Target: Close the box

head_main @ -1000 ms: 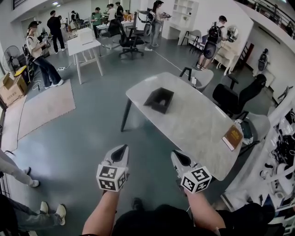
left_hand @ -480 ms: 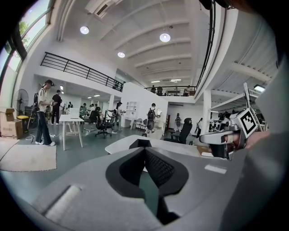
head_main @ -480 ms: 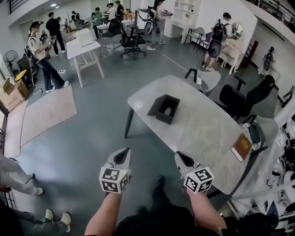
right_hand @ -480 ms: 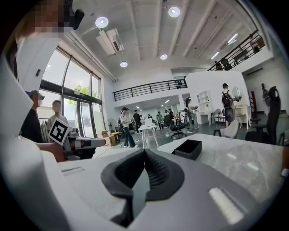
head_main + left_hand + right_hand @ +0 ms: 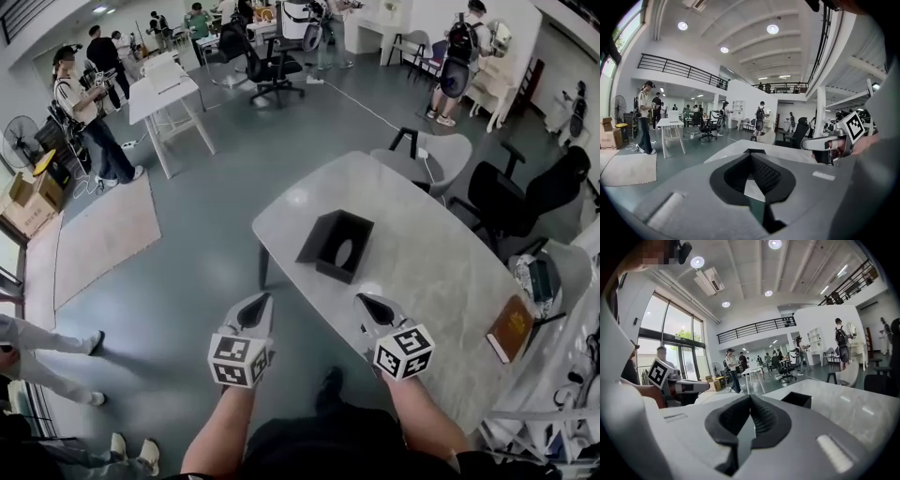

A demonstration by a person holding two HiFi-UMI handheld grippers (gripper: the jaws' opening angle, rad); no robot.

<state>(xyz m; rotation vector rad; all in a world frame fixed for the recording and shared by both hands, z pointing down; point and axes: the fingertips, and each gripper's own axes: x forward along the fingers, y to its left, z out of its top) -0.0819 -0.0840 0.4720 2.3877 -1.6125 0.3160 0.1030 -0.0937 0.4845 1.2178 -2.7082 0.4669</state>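
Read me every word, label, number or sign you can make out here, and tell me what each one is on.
No legible words anywhere.
Marker cubes on left gripper and right gripper: square patterns only, no letters.
Brown book: any cover print too small to read.
Cardboard box: print too blurred.

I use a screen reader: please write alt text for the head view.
The left gripper and right gripper, both shut and empty, point toward an open black box on a marble table; a brown book lies near its right edge.
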